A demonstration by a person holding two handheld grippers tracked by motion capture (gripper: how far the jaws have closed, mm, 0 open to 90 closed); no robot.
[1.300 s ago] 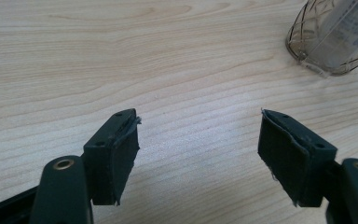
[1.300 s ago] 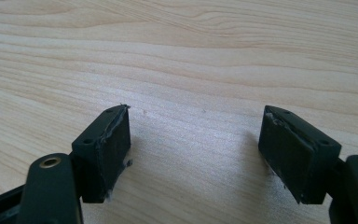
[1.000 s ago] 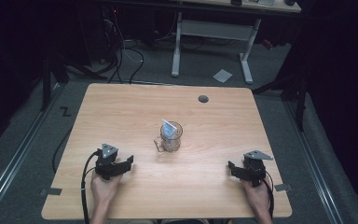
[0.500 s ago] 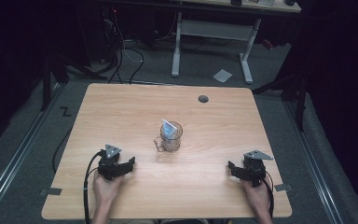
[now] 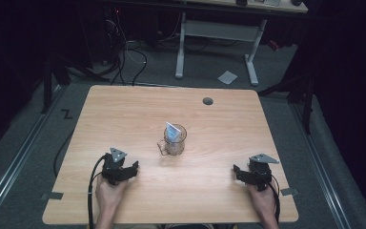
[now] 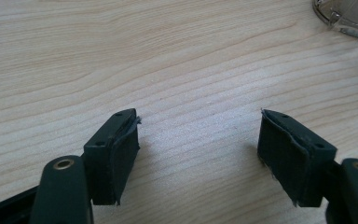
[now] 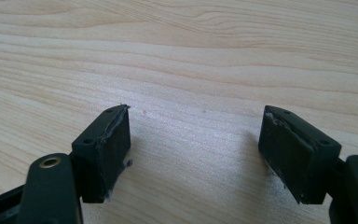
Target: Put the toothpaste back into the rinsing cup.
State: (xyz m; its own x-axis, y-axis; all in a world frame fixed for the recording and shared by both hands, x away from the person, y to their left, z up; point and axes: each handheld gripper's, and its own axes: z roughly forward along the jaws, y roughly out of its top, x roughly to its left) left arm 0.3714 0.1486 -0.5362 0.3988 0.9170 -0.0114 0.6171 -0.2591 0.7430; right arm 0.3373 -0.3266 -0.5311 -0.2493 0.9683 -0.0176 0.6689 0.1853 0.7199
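A clear glass mug [image 5: 174, 141] with a small white and blue packet [image 5: 172, 131] standing in it sits at the middle of the wooden table [image 5: 124, 109]. My left gripper [image 5: 132, 168] rests on the table at the near left, jaws wide open with bare wood between them [image 6: 198, 135]. The mug's base [image 6: 349, 18] shows at the top right corner of the left gripper view, well apart from the jaws. At the near right my right gripper [image 5: 236, 171] rests on the table, open too, with nothing between its jaws [image 7: 196, 133].
A round cable hole [image 5: 208, 101] sits near the table's far edge. Beyond the table stand a white desk frame [image 5: 217, 33], cables and a sheet of paper [image 5: 228, 77] on the grey floor. Dark curtains close both sides.
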